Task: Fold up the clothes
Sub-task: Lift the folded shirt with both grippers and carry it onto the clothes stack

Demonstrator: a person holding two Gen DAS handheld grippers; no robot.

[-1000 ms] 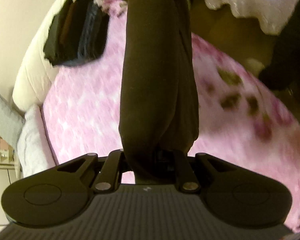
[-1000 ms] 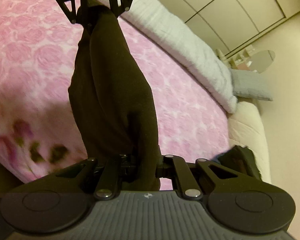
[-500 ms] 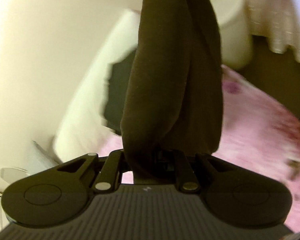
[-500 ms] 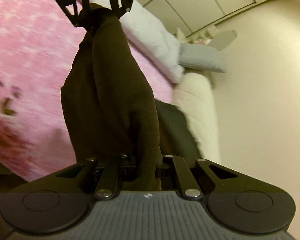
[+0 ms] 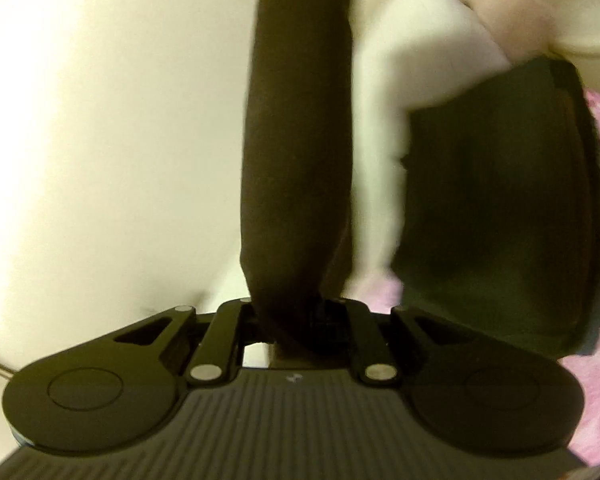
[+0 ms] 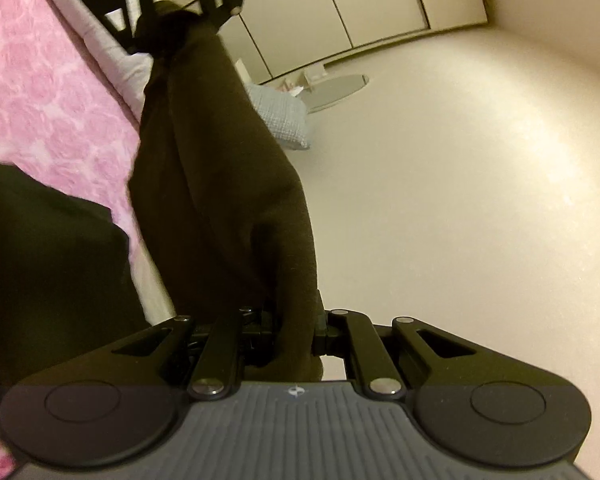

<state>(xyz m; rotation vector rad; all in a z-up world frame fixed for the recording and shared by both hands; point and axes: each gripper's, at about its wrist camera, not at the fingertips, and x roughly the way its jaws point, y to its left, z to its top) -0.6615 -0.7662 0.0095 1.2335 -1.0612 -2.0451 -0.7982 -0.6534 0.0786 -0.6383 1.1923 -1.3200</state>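
A dark brown garment point(image 5: 296, 160), folded into a long narrow band, hangs stretched between my two grippers. In the left wrist view my left gripper point(image 5: 296, 320) is shut on one end of it, and the band runs up out of the top of the frame. In the right wrist view my right gripper point(image 6: 292, 328) is shut on the other end of the brown garment point(image 6: 220, 200). The left gripper point(image 6: 172, 28) shows at the top there, clamped on the far end. A stack of folded dark clothes point(image 5: 500, 208) lies on the bed just right of the held garment.
A pink rose-patterned bedspread point(image 6: 40, 92) covers the bed. The dark stack point(image 6: 52, 260) sits against a cream padded bed end point(image 5: 420, 48). A pale wall point(image 6: 460, 200) fills the right side. Beyond are a grey cushion point(image 6: 280, 120) and white wardrobe doors point(image 6: 340, 12).
Both grippers have swung sideways together with the brown garment, from over the middle of the pink bed to the bed's end. The dark stack now looms large and close.
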